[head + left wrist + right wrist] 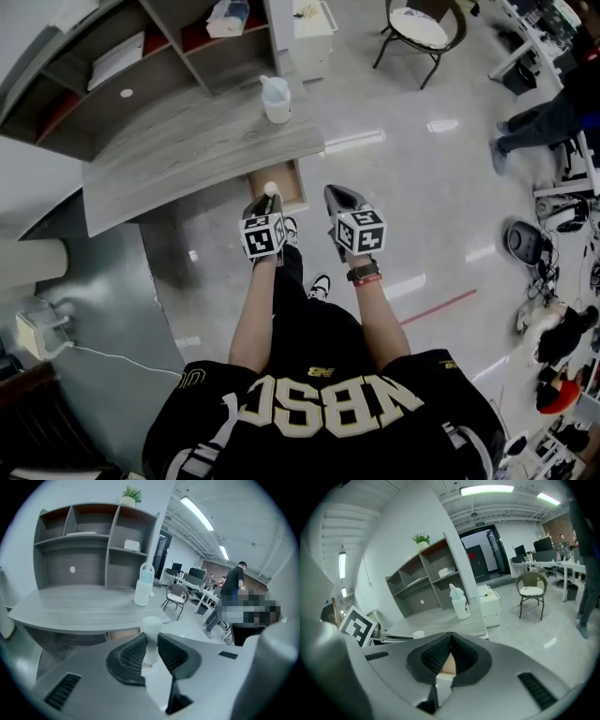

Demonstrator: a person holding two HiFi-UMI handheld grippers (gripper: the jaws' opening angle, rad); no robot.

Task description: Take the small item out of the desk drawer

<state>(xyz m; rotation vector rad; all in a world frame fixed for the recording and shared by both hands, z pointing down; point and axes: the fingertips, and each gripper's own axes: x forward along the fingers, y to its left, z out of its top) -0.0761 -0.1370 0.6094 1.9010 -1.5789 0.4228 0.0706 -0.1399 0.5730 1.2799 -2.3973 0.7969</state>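
Note:
A small white capped item (pixel 151 634) stands upright between the pads of my left gripper (pixel 151 648), which is shut on it. In the head view the item (pixel 271 188) shows at the tip of the left gripper (pixel 269 200), just above the open wooden drawer (pixel 287 178) under the grey desk (pixel 187 150). My right gripper (pixel 336 195) hangs beside it to the right, over the floor. Its jaws (pixel 450 641) are shut with nothing in them. From the right gripper view the item (pixel 418 634) shows at the left.
A translucent jug (pixel 276 98) stands on the desk near its right end. A grey shelf unit (pixel 141 56) backs the desk. A white cabinet (pixel 312 33) and a chair (pixel 419 28) stand beyond. A person (pixel 539 122) is at the right by other desks.

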